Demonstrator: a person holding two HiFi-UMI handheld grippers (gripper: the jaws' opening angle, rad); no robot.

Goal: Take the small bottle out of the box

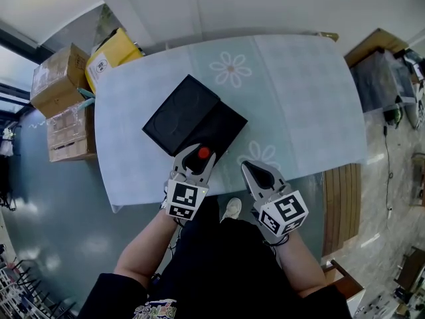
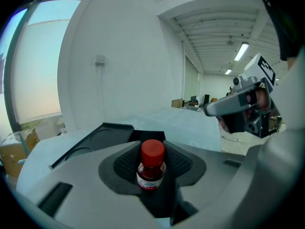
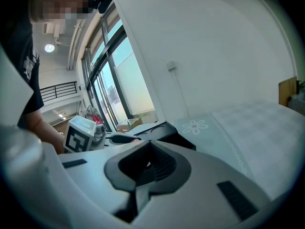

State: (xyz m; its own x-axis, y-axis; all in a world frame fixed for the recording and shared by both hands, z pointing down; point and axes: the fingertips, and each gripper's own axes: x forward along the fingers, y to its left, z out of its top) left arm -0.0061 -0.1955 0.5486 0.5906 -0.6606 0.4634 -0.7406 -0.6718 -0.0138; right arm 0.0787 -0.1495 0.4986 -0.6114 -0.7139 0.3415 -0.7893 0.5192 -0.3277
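Note:
A small bottle [image 2: 152, 167] with a red cap [image 1: 204, 153] and dark red contents stands upright between the ribbed pads of my left gripper [image 1: 200, 155], which is shut on it. The bottle hangs at the near corner of the open black box [image 1: 194, 120], whose lid with round recesses [image 2: 102, 133] lies flat beyond it. My right gripper [image 1: 253, 171] sits just right of the left one above the table's front edge, with its jaws shut and nothing between them [image 3: 147, 164]. In the right gripper view the box [image 3: 159, 129] lies ahead.
The table [image 1: 299, 98] wears a pale blue cloth with flower prints. Cardboard boxes [image 1: 60, 78] and a yellow box [image 1: 109, 55] stand on the floor to the far left. A wooden bench [image 1: 340, 205] is at the right. The person's legs are below the front edge.

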